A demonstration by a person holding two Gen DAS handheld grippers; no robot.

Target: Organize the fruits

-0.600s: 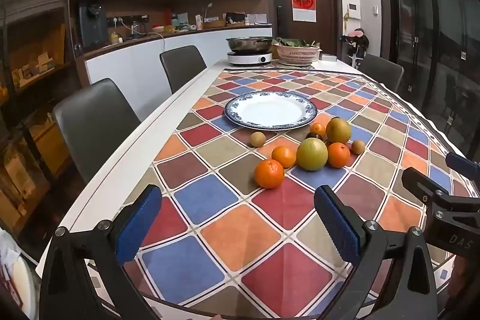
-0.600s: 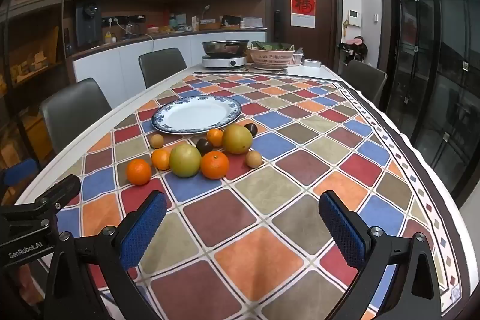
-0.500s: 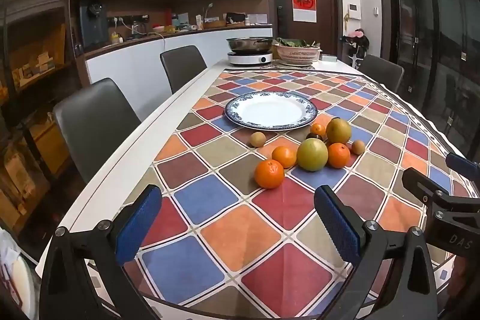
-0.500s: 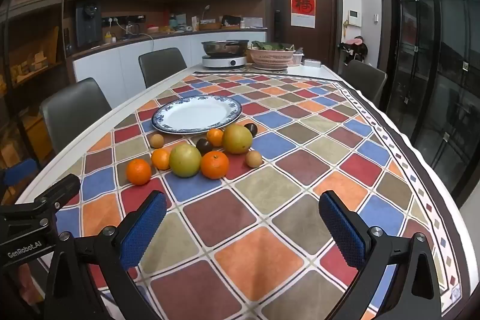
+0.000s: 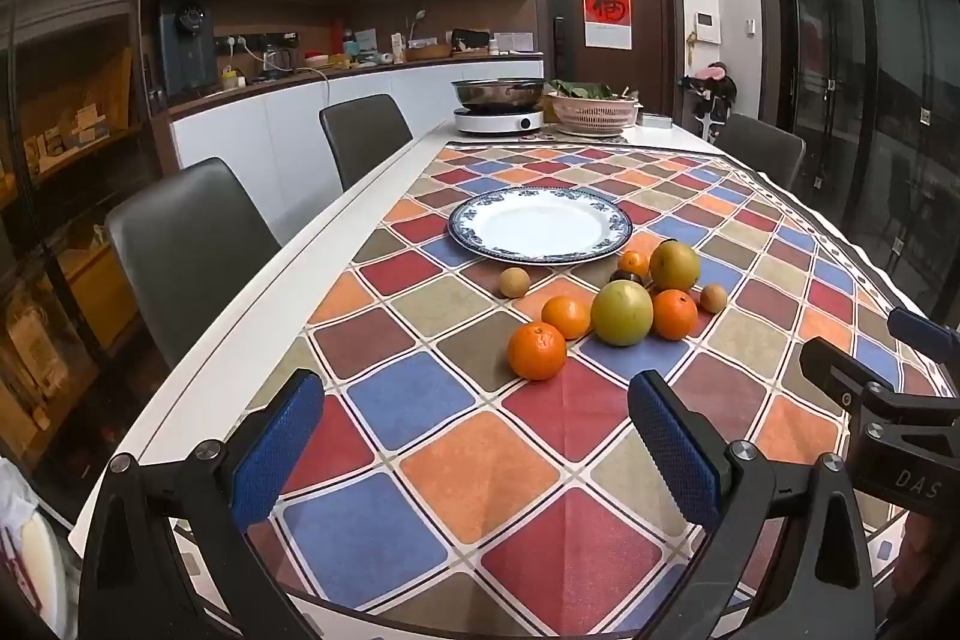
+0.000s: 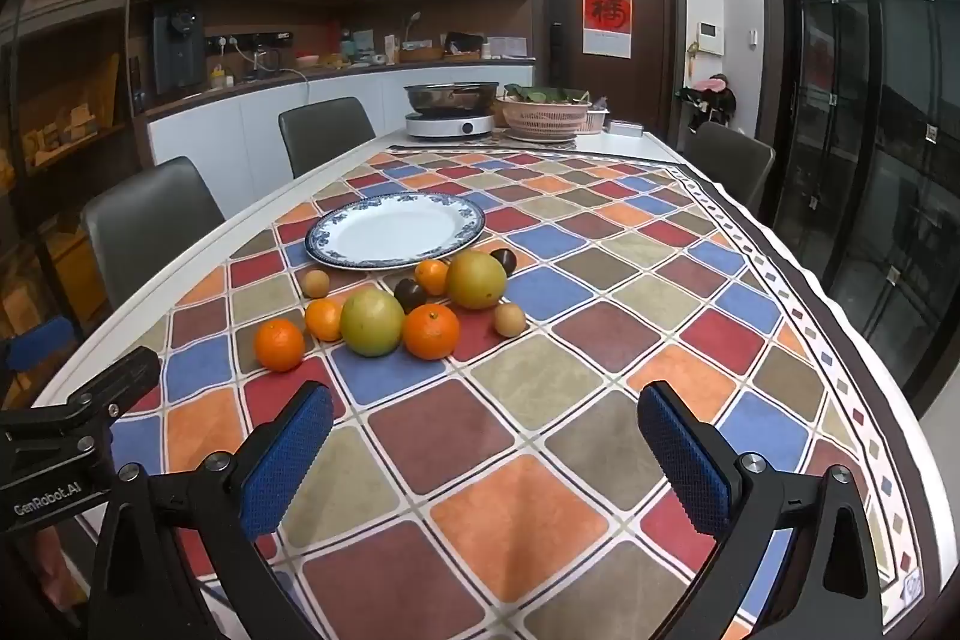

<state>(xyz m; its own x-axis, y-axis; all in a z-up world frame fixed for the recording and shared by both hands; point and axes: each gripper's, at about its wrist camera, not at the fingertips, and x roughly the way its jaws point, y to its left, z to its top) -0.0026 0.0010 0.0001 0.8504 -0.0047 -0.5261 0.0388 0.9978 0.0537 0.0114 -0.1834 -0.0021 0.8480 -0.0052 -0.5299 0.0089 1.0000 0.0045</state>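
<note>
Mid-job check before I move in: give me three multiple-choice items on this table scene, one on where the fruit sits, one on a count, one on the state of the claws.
1. Where does the fruit lie relative to the plate?
A. piled on it
B. on the tablecloth beside its near rim
C. in the basket at the far end

2. How many orange citrus fruits are in the cluster?
A. two
B. four
C. seven

3. What state are the two claws in?
A. both open, nothing between the pads
B. left shut on an orange
C. right shut on the plate

Answers:
1 B: the plate's white centre is bare, and the nearest orange and the large green fruit rest on the cloth.
2 B: four orange fruits show in both views.
3 A: the left claw and the right claw stand wide over bare cloth.
</note>
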